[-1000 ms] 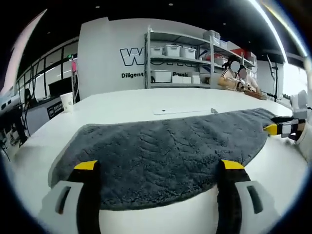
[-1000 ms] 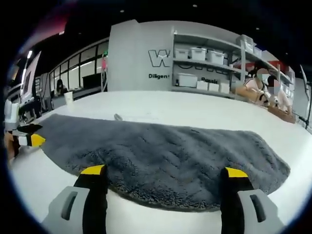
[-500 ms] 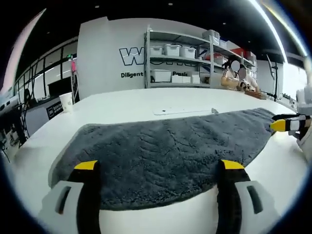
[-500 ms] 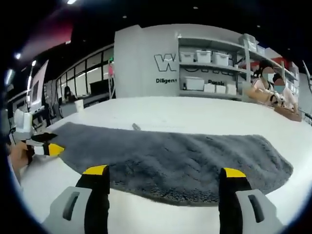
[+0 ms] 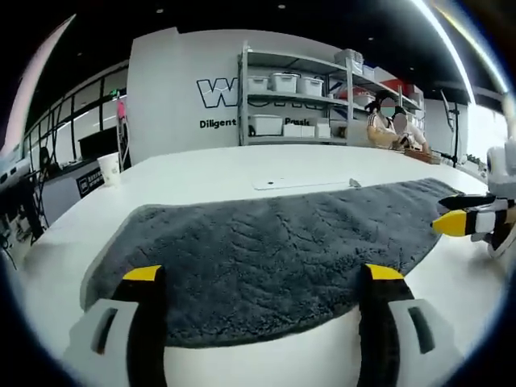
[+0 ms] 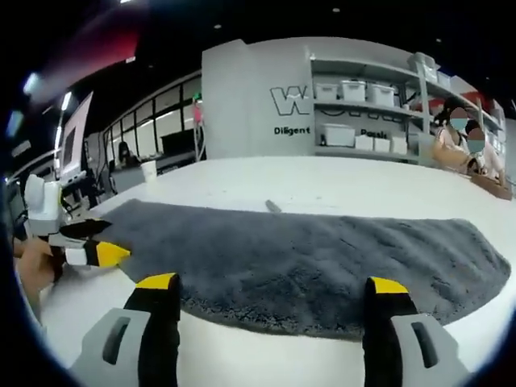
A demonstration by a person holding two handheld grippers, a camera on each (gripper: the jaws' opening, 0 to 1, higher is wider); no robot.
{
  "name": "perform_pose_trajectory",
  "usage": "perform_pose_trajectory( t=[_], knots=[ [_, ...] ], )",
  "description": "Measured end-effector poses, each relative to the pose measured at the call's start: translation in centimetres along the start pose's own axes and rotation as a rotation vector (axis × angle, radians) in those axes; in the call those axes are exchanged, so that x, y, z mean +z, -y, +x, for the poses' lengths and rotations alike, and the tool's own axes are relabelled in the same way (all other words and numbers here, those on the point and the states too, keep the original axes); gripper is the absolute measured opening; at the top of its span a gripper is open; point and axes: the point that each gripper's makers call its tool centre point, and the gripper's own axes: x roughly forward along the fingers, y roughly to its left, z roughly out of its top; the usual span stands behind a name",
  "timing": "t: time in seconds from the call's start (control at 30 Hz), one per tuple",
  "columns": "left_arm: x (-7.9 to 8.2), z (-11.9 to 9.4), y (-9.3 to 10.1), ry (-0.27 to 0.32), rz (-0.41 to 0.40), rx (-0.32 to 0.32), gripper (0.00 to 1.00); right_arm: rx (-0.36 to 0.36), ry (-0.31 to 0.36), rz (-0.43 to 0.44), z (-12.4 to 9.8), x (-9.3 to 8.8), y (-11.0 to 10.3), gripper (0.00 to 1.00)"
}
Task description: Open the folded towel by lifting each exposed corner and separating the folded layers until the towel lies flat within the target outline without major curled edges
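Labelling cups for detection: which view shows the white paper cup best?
Left gripper view: the paper cup stands unobstructed on the white table, beyond the grey towel. In the right gripper view the cup is smaller and blurrier.

Bright, even indoor light under strong fisheye bending

The table (image 5: 242, 173) is lit from ceiling strips, one glaring at the left gripper view's upper right. Soft shadow is cast under the towel (image 5: 266, 250). Edges are smeared, more so in the right gripper view.

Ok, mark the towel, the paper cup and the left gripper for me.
towel (image 5: 274, 250): left gripper view, middle of the grey pile.
paper cup (image 5: 110, 168): left gripper view, its side wall.
left gripper (image 5: 264, 274): left gripper view, midway between yellow tips.
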Motion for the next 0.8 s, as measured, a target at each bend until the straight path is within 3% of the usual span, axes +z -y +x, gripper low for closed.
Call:
perform_pose_trajectory(
  t=[0.2, 0.57, 0.8],
  knots=[
    [-0.1, -0.1, 0.1, 0.0, 0.0, -0.001, 0.99, -0.058, -0.046, -0.07, 0.4, -0.9, 0.3, 0.94],
    [-0.1, -0.1, 0.1, 0.008, -0.003, 0.008, 0.99, -0.133, -0.015, -0.039, 1.0, -0.7, 0.6, 0.94],
    [-0.1, -0.1, 0.1, 0.01, -0.003, 0.008, 0.99, -0.126, -0.015, -0.039, 1.1, -0.7, 0.7, 0.94]
  ],
)
